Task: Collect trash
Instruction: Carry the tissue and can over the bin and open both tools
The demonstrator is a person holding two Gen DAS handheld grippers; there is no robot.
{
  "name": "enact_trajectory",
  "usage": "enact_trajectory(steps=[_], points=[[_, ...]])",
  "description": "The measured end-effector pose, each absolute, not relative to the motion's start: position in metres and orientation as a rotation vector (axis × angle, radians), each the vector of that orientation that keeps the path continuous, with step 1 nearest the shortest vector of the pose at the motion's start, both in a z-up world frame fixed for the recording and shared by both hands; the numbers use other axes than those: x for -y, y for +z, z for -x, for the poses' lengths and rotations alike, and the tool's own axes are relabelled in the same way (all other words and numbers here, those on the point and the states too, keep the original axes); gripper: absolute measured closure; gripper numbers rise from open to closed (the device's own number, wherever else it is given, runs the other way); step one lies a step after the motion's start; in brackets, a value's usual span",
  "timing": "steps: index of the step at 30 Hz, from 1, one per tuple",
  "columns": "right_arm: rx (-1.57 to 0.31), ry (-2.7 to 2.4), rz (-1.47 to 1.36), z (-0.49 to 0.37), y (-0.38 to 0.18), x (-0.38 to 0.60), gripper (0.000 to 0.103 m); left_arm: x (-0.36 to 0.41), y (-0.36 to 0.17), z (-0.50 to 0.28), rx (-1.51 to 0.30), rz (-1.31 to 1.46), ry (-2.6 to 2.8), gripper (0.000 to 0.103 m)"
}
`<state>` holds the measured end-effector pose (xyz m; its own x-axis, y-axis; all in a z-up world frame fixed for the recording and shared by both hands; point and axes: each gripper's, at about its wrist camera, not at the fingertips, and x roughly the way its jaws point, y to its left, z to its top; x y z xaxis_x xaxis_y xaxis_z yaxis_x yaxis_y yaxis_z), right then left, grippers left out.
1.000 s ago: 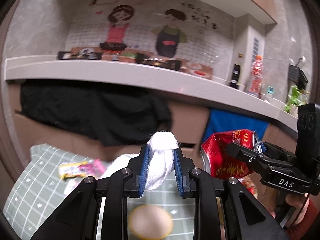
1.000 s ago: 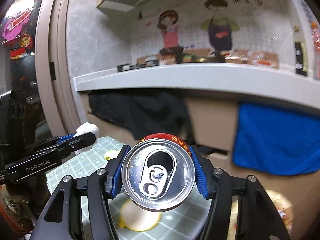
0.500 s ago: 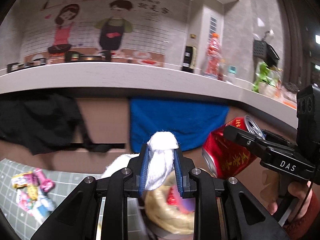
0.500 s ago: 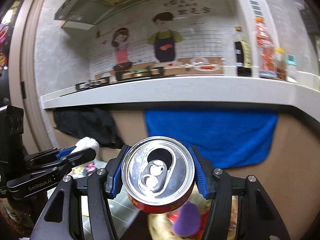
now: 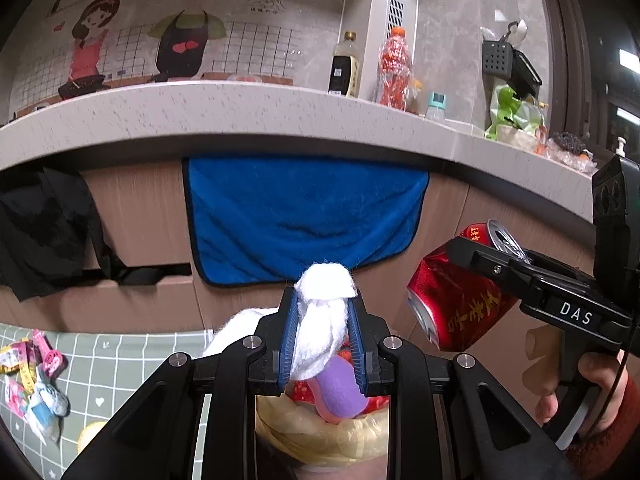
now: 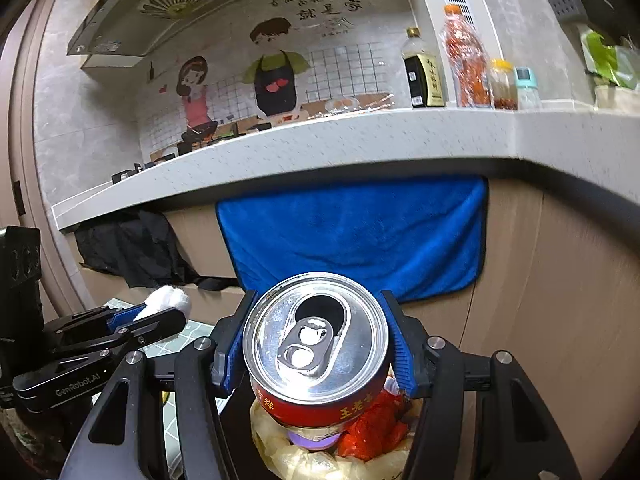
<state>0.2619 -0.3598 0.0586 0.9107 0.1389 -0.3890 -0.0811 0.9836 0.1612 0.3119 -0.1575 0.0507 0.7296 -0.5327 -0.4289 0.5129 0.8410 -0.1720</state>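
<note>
The left gripper was clamped tight on a wad of white tissue, its blue pads pressing the paper from both sides so that a rounded tuft bulged out beyond the fingertips and the rest trailed back between the jaws. The right gripper had its jaws spread wide around a red drink can, the blue pads pressing on the can's sides; the silver top with its opened pull-tab faced the right wrist camera. In the left wrist view the same can showed dented and tilted at the right, carried by a hand in a red sleeve.

Both items were held in the air above a bin lined with a yellowish plastic bag, close beneath the grippers. Inside it lay red wrappers and a purple object. The tissue hung over the bin's near left part, the can to its right.

On the left, a green checked mat still carried loose snack wrappers in pink, yellow and blue. Beyond the bin, a blue towel hung from the grey countertop against the cabinet front, with a black cloth draped farther left. Bottles stood on the counter at the far right.
</note>
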Motion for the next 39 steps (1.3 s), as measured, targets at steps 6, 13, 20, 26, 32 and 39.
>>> enact_trajectory(steps=[6,13,20,26,32,39], points=[[-0.431,0.113,-0.150,-0.263,0.047,0.364,0.048,0.165,0.036,-0.320,-0.519,0.052,-0.581,0.078],[-0.459,0.103,-0.148,-0.270,0.033,0.367,0.048,0.171,0.020,-0.335,-0.565,0.078,-0.582,0.078],[-0.487,0.100,-0.165,-0.284,0.016,0.373,0.048,0.177,0.006,-0.353,-0.602,0.092,-0.588,0.078],[-0.507,0.113,-0.220,-0.302,-0.001,0.382,0.048,0.184,-0.009,-0.373,-0.637,0.132,-0.648,0.068],[-0.552,0.102,-0.320,-0.320,-0.031,0.397,0.032,0.179,-0.042,-0.405,-0.762,0.224,-0.710,0.040],[-0.616,0.077,-0.324,-0.325,-0.052,0.395,0.032,0.142,-0.044,-0.405,-0.772,0.257,-0.633,0.040]])
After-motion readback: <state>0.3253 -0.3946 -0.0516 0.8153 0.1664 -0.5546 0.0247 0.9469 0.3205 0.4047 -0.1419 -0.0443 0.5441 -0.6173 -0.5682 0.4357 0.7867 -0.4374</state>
